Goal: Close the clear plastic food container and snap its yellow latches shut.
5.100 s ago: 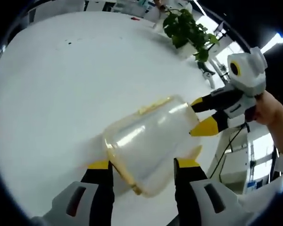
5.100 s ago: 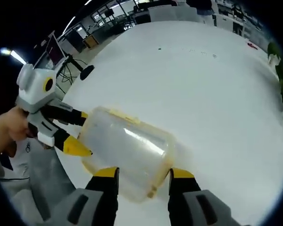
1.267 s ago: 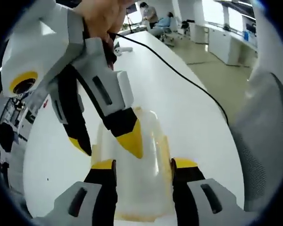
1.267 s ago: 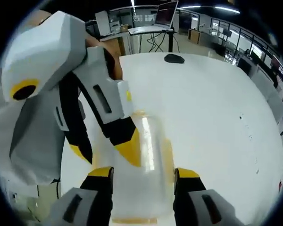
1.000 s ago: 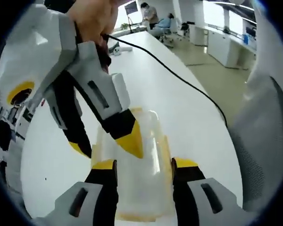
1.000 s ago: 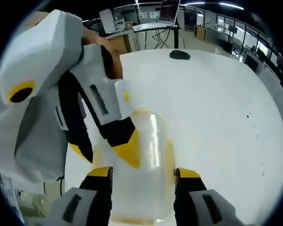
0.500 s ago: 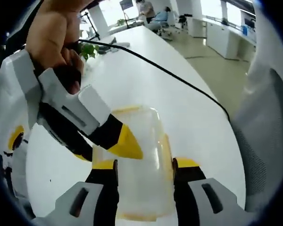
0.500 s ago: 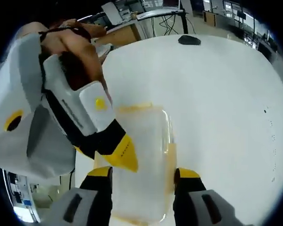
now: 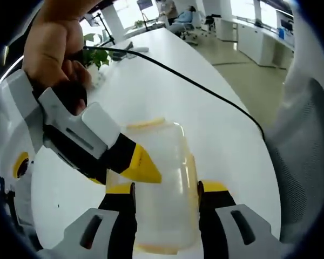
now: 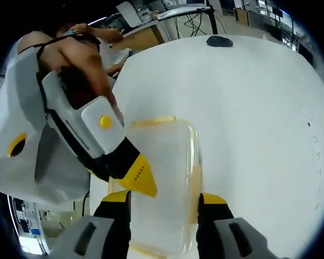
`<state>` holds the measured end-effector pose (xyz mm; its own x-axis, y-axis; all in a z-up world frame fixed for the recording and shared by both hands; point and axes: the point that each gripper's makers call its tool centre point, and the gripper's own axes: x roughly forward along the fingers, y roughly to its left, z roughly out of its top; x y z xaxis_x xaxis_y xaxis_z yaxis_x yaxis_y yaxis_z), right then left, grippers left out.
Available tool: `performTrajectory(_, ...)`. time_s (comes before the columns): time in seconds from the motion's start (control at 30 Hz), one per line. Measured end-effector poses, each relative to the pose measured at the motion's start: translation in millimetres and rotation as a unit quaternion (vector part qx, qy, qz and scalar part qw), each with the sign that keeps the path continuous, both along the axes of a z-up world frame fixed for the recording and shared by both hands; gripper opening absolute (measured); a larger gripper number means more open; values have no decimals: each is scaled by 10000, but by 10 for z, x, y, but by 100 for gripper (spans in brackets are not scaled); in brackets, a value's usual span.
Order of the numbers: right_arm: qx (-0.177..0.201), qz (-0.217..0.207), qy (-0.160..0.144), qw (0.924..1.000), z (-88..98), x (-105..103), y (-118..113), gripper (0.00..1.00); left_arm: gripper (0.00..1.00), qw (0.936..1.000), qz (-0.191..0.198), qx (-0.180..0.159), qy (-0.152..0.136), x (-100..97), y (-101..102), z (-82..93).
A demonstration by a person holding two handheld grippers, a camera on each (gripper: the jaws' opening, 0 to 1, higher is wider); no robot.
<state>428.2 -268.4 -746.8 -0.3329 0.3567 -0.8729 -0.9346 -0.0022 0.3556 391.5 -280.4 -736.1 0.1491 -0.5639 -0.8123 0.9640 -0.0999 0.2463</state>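
container (image 9: 159, 183) unmoved, right hand-held gripper (image 9: 132, 167) tilted lower

Lighting is bright and even across both my views. In the left gripper view, daylight enters from windows (image 9: 243, 8) at the top and washes them out. The white table (image 10: 259, 108) is close to overexposed, with faint, soft shadows. Fisheye bending is strong toward the edges. The container (image 9: 159, 183) shows mild glare; nearby gripper bodies appear soft.
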Motion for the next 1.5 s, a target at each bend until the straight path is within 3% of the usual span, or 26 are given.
performTrajectory(0.37, -246, 157, -131, 9995, -4, -5, 3, 47, 41, 9980, 83, -36, -620, -22, -29, -47)
performTrajectory(0.4, -337, 126, -181, 9992, -12, 6, -11, 47, 41, 9990, -73, 24, -451, -133, -35, -86)
performTrajectory(0.43, -319, 109, -159, 9993, -11, 4, 7, 47, 41, 9971, 153, 0, -741, -46, -18, -35)
performTrajectory(0.47, -322, 121, -167, 9993, -10, 9, 3, 47, 41, 9975, 282, -83, -647, -35, -13, -32)
performTrajectory(0.6, -331, 153, -145, 9992, -4, -22, -1, 47, 42, 9989, -48, -121, -441, -40, -33, -22)
performTrajectory(0.63, -315, 132, -144, 9993, -3, -23, 1, 47, 42, 9991, 16, -134, -392, -21, -22, -15)
performTrajectory(0.7, -222, 91, -141, 9996, 6, -23, -3, 47, 42, 9986, -12, -110, -519, -30, -33, -23)
performTrajectory(0.83, -107, 39, -166, 9998, 14, -27, 0, 48, 43, 9987, -16, -123, -494, -40, -41, -17)
performTrajectory(0.93, -27, -7, -207, 9998, 39, -33, 5, 48, 43, 9992, 96, -321, -197, -35, -50, 26)
performTrajectory(1.17, 137, -134, -553, 9983, 84, -23, -1, 48, 44, 9994, -86, -316, -90, -31, -71, 34)
performTrajectory(1.37, 170, -103, -831, 9963, 113, 2, -16, 47, 42, 9997, -22, -262, 24, -26, -87, 57)
performTrajectory(1.4, 228, -50, -997, 9947, 127, 27, -13, 47, 40, 9996, -28, -293, 40, -24, -85, 75)
performTrajectory(1.5, 481, -95, -1100, 9927, 199, 20, 16, 47, 42, 9986, 24, -500, 138, 14, -97, 156)
